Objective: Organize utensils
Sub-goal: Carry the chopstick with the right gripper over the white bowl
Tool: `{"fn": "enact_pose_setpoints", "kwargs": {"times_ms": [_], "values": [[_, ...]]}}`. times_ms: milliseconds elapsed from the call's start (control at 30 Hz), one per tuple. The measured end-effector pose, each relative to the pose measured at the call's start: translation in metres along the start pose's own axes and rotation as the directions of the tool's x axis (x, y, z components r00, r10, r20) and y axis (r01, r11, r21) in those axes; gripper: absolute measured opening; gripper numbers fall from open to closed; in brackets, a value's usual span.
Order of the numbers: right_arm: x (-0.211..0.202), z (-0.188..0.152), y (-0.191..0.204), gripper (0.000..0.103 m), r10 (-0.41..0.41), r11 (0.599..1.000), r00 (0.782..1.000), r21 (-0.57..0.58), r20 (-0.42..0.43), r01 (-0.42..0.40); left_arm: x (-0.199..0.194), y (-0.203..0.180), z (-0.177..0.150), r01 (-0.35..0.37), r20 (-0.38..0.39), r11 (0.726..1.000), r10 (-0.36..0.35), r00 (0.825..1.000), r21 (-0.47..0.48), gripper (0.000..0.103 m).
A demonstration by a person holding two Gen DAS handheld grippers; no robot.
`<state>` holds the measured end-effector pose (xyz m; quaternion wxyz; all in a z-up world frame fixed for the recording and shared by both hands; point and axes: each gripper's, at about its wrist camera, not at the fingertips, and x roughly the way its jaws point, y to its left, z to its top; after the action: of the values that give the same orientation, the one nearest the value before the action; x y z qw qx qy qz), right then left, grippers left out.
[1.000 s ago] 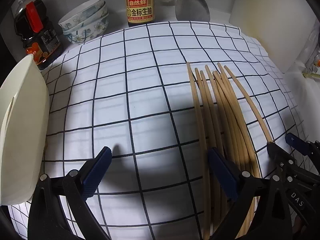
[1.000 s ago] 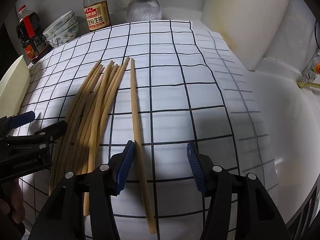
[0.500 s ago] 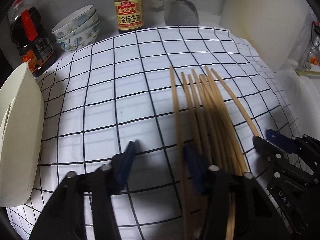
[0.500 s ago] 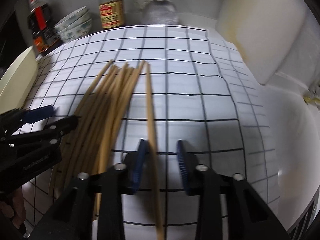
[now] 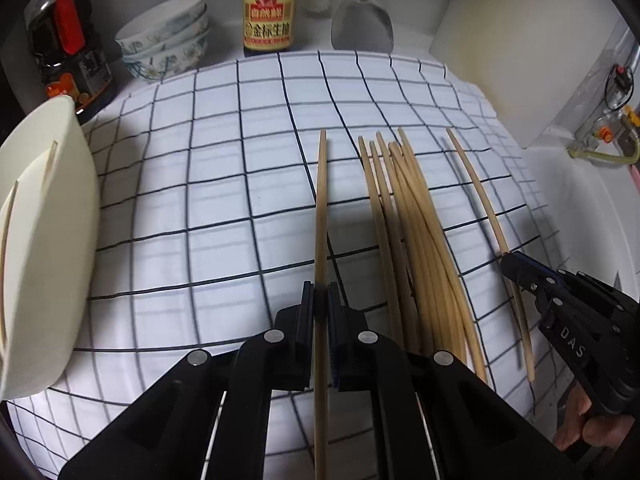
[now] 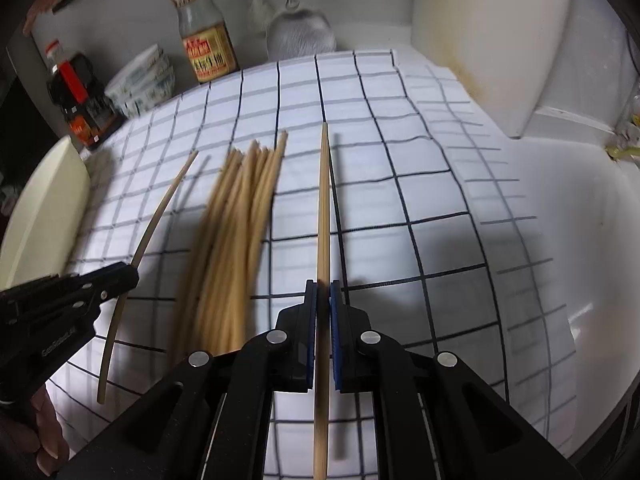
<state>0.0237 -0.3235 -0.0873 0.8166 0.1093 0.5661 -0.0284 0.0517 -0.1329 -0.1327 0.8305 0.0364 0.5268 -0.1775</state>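
Both claws, left gripper and right gripper, each clench one chopstick; next we carry them left to the holder.

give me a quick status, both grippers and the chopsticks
Left gripper shut on one chopstick. Right gripper shut on another chopstick. Rest of the pile lies on the checked cloth. Nothing in the way.

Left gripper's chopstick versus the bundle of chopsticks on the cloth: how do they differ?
The left gripper clamps a single chopstick, apart from the rest; the bundle lies loose on the checked cloth, ungripped. The held chopstick stands alone; the bundle's sticks overlap, fanned. Both are plain, light wood.
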Motion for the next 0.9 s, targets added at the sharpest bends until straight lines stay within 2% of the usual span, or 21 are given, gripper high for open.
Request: {"fn": "enact_pose_setpoints", "kwargs": {"times_ms": [167,300,400,500,700,900], "values": [[-0.025,0.01,0.02,0.006,0.032,0.999,0.999,-0.01,0.041,-0.032,-0.048,0.02,0.005,0.01,0.061,1.0,-0.01,0.998,0.0,0.007],[-0.047,0.022,0.053,0.006,0.079,0.996,0.994,-0.046,0.075,-0.076,-0.088,0.048,0.008,0.008,0.116,0.999,-0.004,0.993,-0.031,0.007],[-0.062,0.032,0.088,0.006,0.129,0.988,0.987,-0.095,0.097,-0.12,-0.116,0.077,0.009,-0.005,0.159,0.998,0.016,0.987,-0.069,0.007],[-0.072,0.044,0.133,0.006,0.18,0.972,0.978,-0.172,0.109,-0.16,-0.137,0.111,0.007,-0.045,0.184,0.993,0.066,0.981,-0.113,0.007],[-0.067,0.058,0.214,0.006,0.249,0.932,0.966,-0.29,0.071,-0.219,-0.155,0.18,-0.002,-0.088,0.198,0.971,0.134,0.971,-0.224,0.007],[-0.042,0.07,0.296,0.006,0.299,0.884,0.954,-0.376,-0.003,-0.279,-0.15,0.24,-0.007,-0.112,0.18,0.94,0.176,0.968,-0.321,0.007]]}}
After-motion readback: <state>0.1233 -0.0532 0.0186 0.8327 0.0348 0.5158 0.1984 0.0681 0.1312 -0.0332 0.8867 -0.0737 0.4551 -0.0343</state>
